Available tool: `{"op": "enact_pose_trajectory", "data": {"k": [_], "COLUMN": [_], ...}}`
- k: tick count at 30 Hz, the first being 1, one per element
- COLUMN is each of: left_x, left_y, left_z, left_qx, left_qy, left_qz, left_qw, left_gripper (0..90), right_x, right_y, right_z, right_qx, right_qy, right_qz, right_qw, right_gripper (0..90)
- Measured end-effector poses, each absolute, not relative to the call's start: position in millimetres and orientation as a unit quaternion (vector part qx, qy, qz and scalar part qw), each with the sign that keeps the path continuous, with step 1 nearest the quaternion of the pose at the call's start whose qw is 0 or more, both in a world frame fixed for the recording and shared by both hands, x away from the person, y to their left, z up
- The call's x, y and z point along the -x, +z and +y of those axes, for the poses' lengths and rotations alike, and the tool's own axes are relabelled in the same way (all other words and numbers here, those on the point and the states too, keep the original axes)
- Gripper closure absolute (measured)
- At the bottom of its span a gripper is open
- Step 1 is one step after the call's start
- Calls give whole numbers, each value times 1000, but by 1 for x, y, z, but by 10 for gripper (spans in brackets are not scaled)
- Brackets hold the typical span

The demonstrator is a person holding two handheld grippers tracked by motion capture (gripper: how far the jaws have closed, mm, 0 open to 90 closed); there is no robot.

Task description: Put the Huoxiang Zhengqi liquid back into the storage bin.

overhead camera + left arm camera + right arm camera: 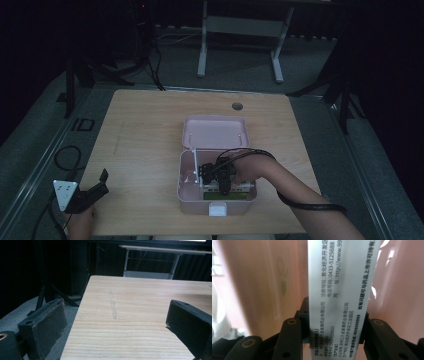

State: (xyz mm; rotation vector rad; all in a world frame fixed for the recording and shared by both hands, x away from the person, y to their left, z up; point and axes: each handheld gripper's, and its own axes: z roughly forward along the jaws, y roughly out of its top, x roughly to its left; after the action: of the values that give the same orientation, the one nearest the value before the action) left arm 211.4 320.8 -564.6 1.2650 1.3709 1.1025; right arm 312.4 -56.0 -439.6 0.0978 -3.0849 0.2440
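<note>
A pink storage box stands open on the wooden table, its lid laid back flat behind it. My right gripper reaches down inside the box. In the right gripper view, that gripper is shut on a narrow white medicine carton with black printed text, held upright against the pink wall. My left gripper rests at the table's front left edge, open. Its two black jaws stand wide apart over bare wood, with nothing between them.
White and green packs lie along the front inside the pink box. A white latch sticks out at its front. A round cable hole sits near the table's far edge. A white desk frame stands on the floor beyond.
</note>
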Motion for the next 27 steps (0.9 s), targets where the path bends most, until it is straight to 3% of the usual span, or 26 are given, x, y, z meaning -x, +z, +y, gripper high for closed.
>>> {"op": "enact_pose_trajectory", "data": {"k": [18,27], "left_x": [-212,-211], "left_y": [-565,-565], "left_z": [321,321], "left_qx": [-517,-517], "left_qy": [449,450], "left_qz": [558,559], "left_qw": [468,467], "left_gripper": [30,30], "right_x": [-314,-315], "right_y": [-473,-460], "right_z": [-62,-62], "right_qx": [-34,-29], "right_qy": [82,73], "right_qz": [-995,-996], "right_qw": [39,42], "right_gripper": [618,510]}}
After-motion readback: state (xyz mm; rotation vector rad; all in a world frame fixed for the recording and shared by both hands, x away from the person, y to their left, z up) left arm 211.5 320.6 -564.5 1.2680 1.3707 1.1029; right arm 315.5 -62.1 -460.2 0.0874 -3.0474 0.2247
